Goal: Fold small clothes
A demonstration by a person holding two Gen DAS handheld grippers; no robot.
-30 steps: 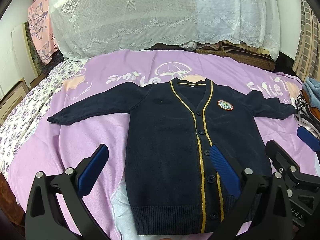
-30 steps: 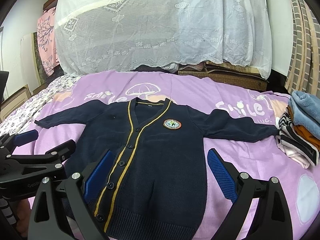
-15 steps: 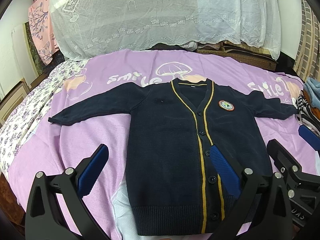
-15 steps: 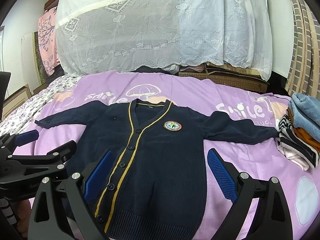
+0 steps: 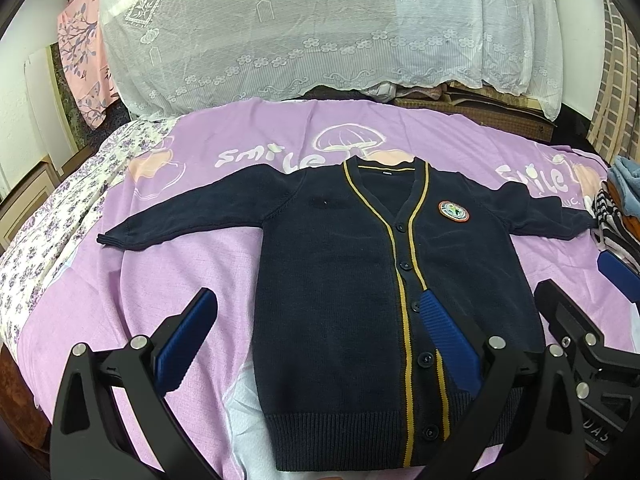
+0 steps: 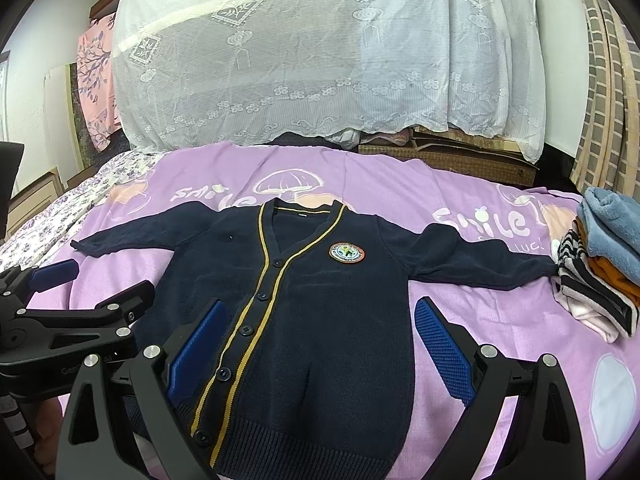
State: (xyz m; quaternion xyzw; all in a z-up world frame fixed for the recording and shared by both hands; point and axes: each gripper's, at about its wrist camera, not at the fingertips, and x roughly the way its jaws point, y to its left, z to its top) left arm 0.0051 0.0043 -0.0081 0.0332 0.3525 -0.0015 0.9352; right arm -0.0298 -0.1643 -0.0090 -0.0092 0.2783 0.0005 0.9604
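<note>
A small navy cardigan (image 5: 344, 280) with yellow trim and a round chest badge lies flat and face up on the purple bedsheet (image 5: 160, 280), both sleeves spread out sideways. It also shows in the right wrist view (image 6: 320, 320). My left gripper (image 5: 316, 312) is open and empty above the cardigan's lower left body. My right gripper (image 6: 320, 320) is open and empty above the lower right body. Each gripper shows at the edge of the other's view.
A stack of folded clothes (image 6: 600, 264) sits at the right edge of the bed, next to the right sleeve's cuff. A lace-covered pile (image 6: 320, 60) stands at the back. A floral sheet (image 5: 48, 232) borders the bed's left side.
Both grippers have drifted very slightly back from the cardigan. The cardigan has not moved and both grippers stay open.
</note>
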